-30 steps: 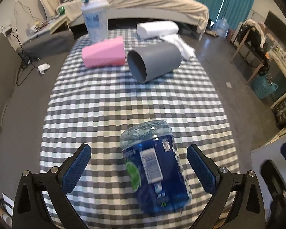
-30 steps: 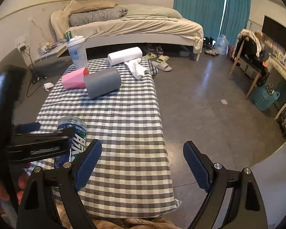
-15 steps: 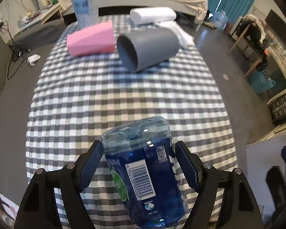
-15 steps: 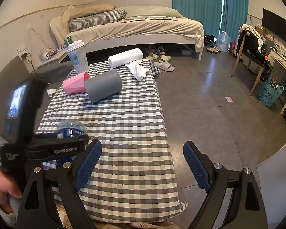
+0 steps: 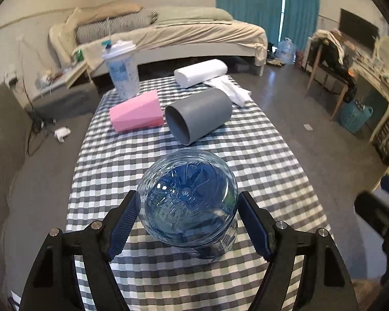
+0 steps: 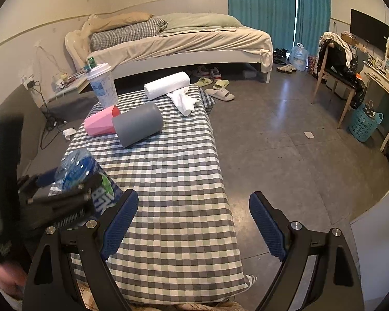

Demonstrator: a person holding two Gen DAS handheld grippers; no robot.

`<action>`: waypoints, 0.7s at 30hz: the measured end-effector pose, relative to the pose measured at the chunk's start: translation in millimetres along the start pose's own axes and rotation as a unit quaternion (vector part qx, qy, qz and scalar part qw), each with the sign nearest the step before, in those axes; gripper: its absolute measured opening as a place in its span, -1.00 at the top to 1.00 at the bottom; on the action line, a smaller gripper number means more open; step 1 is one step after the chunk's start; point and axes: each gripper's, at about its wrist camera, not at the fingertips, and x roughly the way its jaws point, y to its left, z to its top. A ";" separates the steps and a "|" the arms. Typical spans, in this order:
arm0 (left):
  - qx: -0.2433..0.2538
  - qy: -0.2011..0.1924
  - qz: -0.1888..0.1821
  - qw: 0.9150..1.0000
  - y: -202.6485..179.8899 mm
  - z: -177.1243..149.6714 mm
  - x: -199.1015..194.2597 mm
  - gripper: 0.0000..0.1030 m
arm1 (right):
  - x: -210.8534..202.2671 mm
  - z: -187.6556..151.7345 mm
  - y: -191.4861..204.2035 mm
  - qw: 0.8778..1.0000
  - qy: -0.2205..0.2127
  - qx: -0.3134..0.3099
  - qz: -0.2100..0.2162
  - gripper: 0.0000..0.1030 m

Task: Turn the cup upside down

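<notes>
Checked cloth (image 5: 259, 155) covers the low table in a bedroom, with a bed behind it and bare floor to the right. On my left gripper (image 5: 186, 220) the blue pads are pinched against the two sides of a blue-tinted plastic bottle (image 5: 186, 197); its moulded base faces the camera, so I judge it is tipped well over, held mid-turn just above the near end of the cloth. From the right wrist view the same bottle (image 6: 75, 168) leans in the grip, label showing. My right gripper (image 6: 192, 223) has its fingers spread wide with nothing between them, held off over the table's near right edge, presumably kept clear. Farther along the cloth a grey cup (image 5: 198, 115) lies on its side, mouth toward me, just beside a pink cup (image 5: 137, 115), also on its side. If the grey or pink cup is the target, neither is inverted yet. A lidded drink cup (image 5: 122, 71) stands upright behind them.
</notes>
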 end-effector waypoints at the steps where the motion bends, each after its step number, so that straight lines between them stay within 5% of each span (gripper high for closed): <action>1: 0.007 -0.001 0.001 1.000 -2.2 0.5 -0.7 -0.53 | 0.6 0.2 -0.5 1.000 0.002 0.002 0.000 -0.70; 15: -0.006 0.038 -0.046 0.998 -16.2 -28.5 23.6 -0.72 | -1.5 -0.2 -7.9 1.000 0.000 0.021 0.003 -0.70; 18: 0.006 0.040 -0.035 0.999 -21.9 -30.2 31.2 -0.44 | -0.9 0.2 -8.2 1.000 0.001 0.022 0.003 -0.70; 21: -0.005 0.040 -0.040 0.998 -16.9 -30.3 34.6 -0.40 | -1.6 -0.3 -7.5 1.000 0.000 0.021 0.002 -0.70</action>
